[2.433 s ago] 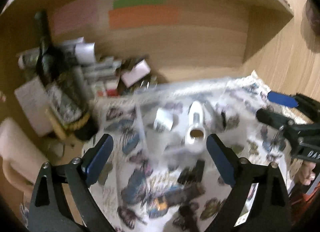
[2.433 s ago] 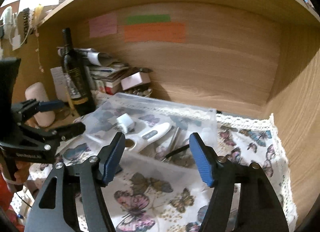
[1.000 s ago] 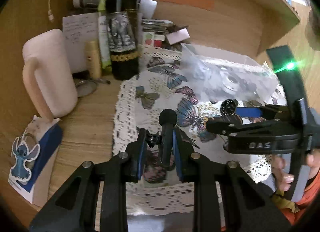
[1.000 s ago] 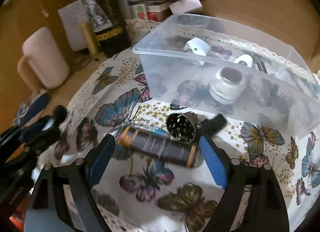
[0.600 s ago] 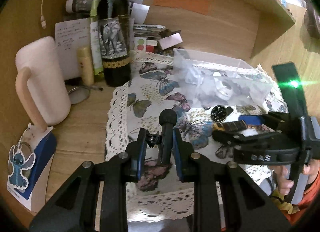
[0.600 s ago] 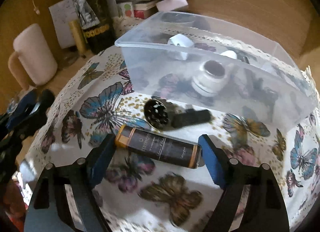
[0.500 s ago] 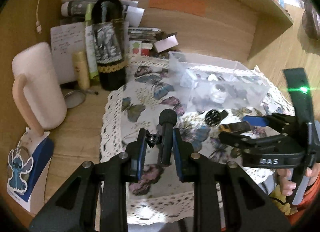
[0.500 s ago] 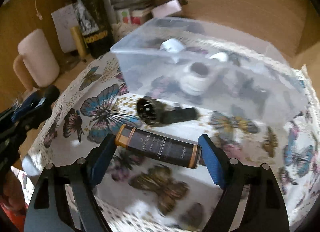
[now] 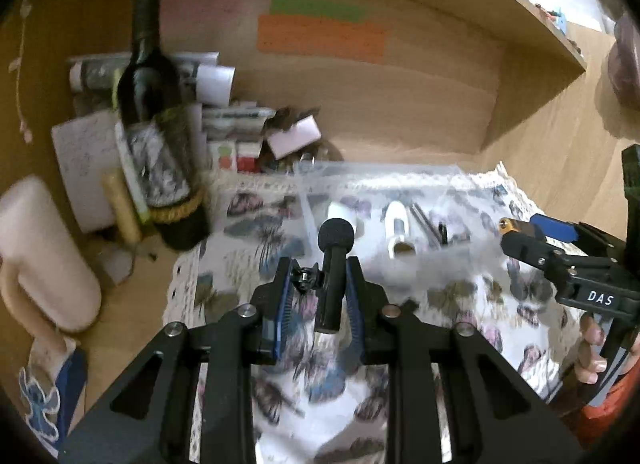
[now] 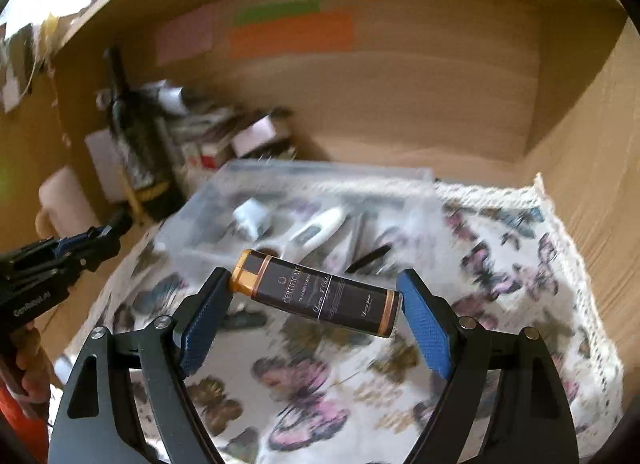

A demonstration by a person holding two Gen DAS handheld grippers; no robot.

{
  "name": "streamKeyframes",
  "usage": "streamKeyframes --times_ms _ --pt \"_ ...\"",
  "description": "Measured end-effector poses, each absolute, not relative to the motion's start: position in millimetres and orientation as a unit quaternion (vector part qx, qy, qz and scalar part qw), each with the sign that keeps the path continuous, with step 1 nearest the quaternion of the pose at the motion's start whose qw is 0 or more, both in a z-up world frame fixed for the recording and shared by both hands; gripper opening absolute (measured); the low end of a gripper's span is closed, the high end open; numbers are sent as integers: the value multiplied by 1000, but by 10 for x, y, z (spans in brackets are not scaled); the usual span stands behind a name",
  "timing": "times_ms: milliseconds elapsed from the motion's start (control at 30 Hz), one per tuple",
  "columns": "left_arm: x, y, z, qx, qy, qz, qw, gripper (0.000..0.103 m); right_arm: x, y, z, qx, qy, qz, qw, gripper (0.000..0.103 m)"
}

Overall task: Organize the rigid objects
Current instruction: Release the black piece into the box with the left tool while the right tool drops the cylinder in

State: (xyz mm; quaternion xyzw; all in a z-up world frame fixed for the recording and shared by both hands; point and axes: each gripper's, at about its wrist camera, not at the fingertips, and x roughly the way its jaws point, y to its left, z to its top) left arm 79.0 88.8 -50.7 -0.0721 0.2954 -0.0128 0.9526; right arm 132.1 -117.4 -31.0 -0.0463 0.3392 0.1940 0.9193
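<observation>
Left gripper [image 9: 319,288] grasps a small microphone [image 9: 334,260]. Right gripper [image 10: 314,310] clenches a dark tube [image 10: 316,291] endwise. Clear bin [image 10: 224,200] lies ahead, wine bottle [image 9: 160,132] stands left.

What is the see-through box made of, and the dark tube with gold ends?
The box looks like clear, slightly cloudy plastic: the things inside show through its walls. The tube, held by the right gripper, looks glossy dark with shiny gold bands, probably plastic or coated card; the pictures cannot settle which.
</observation>
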Motion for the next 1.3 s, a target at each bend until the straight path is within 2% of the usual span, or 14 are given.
streamKeyframes --times_ms 333,700,933,1300 --pt "1380 719 -341 -62 305 -14 950 25 1721 -1298 -202 -54 322 195 925 82" --pt "1880 579 -615 -43 363 -21 930 25 2058 -1121 -558 -69 369 213 902 82" --pt "2047 597 -834 -51 391 -34 918 25 2144 -1000 -758 -81 393 222 889 82" --pt "2046 555 -822 -52 395 -42 916 27 2144 -977 -800 -94 401 222 884 82"
